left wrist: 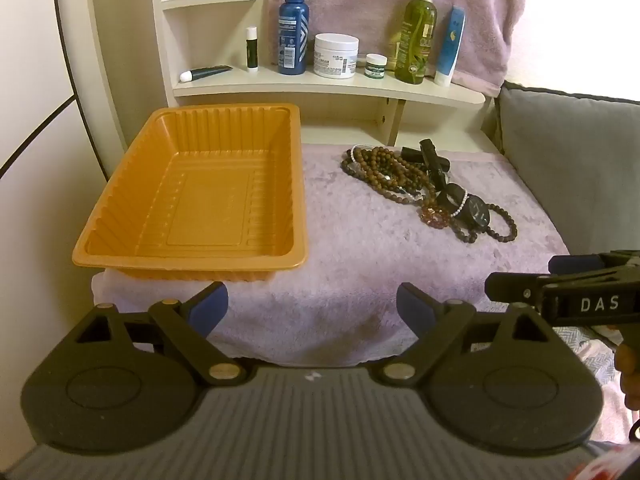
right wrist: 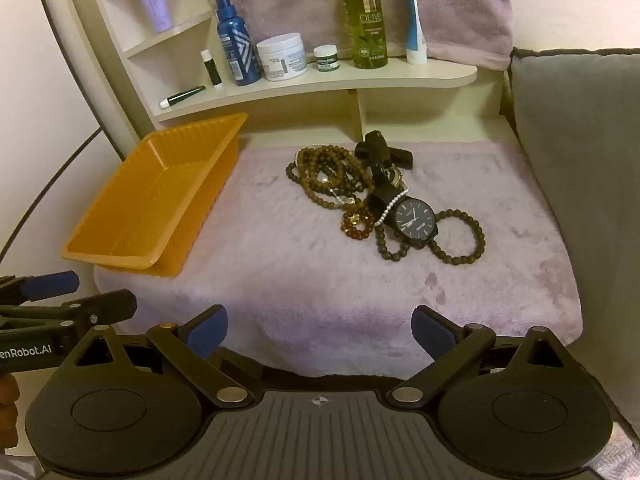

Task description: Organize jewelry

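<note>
At lower centre of each view, the left gripper [left wrist: 312,308] and right gripper [right wrist: 320,328] gape empty; jewelry pile [right wrist: 380,196] lies beside the orange tray [right wrist: 132,216].

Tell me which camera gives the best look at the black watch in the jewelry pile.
The right wrist view. There the black watch faces the camera, its dial and hands readable, lying among bead bracelets. In the left wrist view the watch is smaller, farther off and seen at a slant, so its dial looks dark and plain.

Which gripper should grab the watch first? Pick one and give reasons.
Probably the right gripper: open, empty, with the watch ahead of it on the jewelry pile. The left gripper, also open, faces the orange tray.
</note>
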`<state>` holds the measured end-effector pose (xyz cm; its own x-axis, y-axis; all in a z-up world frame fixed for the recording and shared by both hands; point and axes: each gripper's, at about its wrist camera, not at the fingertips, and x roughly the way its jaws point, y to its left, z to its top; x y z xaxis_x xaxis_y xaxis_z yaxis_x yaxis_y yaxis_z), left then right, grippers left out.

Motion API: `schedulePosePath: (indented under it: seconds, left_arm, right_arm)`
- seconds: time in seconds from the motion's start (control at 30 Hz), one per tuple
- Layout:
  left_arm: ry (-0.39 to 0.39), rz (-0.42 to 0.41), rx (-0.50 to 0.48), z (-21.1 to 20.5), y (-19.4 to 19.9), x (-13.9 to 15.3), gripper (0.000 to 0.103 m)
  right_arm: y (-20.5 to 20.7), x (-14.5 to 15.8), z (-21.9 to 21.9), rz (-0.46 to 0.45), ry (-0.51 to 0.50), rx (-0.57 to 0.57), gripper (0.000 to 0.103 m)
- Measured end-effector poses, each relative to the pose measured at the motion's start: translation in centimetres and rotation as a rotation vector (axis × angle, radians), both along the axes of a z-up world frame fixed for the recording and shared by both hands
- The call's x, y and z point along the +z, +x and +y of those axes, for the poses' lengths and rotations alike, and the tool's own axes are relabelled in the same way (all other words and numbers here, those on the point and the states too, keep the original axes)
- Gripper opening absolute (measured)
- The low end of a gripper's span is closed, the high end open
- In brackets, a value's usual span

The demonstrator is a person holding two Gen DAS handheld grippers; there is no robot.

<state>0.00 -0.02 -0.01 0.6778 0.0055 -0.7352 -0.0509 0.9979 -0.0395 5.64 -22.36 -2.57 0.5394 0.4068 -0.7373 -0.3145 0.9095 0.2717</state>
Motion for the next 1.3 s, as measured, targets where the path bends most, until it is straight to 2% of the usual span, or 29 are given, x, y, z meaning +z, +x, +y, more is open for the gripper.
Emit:
schedulePosePath:
  seconds: [1.3]
  left_arm:
    - [-0.014,0.005,-0.009,-0.06,-0.01,-0.11,0.09]
  right_arm:
    - [0.08,0.24,0.07,-0.005,-0.001,-0.001,0.098]
